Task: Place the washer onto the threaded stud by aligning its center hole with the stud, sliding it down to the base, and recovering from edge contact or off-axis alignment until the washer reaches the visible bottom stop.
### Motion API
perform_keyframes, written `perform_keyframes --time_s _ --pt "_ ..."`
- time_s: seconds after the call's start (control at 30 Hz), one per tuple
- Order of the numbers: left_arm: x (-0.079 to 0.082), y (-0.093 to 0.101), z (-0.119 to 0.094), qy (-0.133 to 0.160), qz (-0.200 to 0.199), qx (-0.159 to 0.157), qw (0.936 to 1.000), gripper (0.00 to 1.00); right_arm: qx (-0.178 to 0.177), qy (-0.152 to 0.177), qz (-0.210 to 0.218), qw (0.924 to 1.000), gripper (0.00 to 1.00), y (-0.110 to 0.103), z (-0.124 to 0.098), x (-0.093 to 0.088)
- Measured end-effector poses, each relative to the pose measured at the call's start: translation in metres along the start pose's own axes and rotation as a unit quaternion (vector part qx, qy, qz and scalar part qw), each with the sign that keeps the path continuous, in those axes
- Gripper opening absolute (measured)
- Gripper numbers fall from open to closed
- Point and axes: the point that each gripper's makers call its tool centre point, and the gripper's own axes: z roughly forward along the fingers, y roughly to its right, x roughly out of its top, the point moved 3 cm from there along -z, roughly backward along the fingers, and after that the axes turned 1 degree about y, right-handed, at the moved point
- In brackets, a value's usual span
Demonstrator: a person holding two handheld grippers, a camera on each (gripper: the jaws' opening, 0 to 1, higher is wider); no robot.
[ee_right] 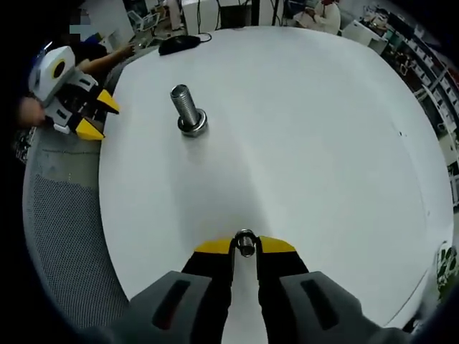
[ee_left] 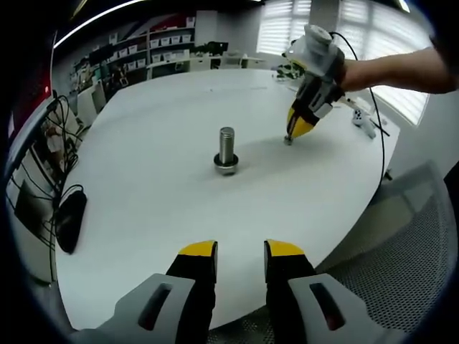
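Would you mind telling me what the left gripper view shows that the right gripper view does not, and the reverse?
Left gripper view alone: the left gripper's own yellow-tipped fingers, parted with nothing between them, a mesh chair seat at the table's near edge, and bright blinds at the back.

Right gripper view alone: the washer up close, pinched between the right gripper's fingers, and a seated person beyond the table.

Both: the round white table, the upright threaded stud on its base, apart from the washer, and the dark mouse.

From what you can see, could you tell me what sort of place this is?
Probably an office or lab workroom: a large white table, shelves of storage bins along the wall, and blinds over the windows.
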Motion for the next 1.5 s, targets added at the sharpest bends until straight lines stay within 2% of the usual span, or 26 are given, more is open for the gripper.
perform_keyframes --time_s 0.77,0.87,1.0,1.2,1.5 --pt "-0.003 0.001 0.001 -0.010 0.002 -0.003 0.9999 0.24 0.002 0.022 0.017 0.9996 0.16 0.000 0.006 -0.002" --pt "-0.003 0.002 0.001 -0.011 0.004 -0.003 0.9999 0.24 -0.005 0.004 -0.003 1.0000 0.16 0.000 0.011 -0.010" --pt "-0.003 0.001 0.001 -0.011 0.002 -0.002 0.9999 0.24 -0.003 0.019 0.021 0.9996 0.18 -0.001 0.009 -0.010" --pt "-0.003 0.001 0.001 -0.010 0.003 -0.002 0.9999 0.24 -0.009 0.019 0.021 0.9996 0.21 0.001 0.008 -0.014" --pt "-0.003 0.001 0.001 -0.010 0.002 -0.002 1.0000 0.24 -0.020 0.040 0.029 0.9986 0.22 0.004 0.002 -0.016"
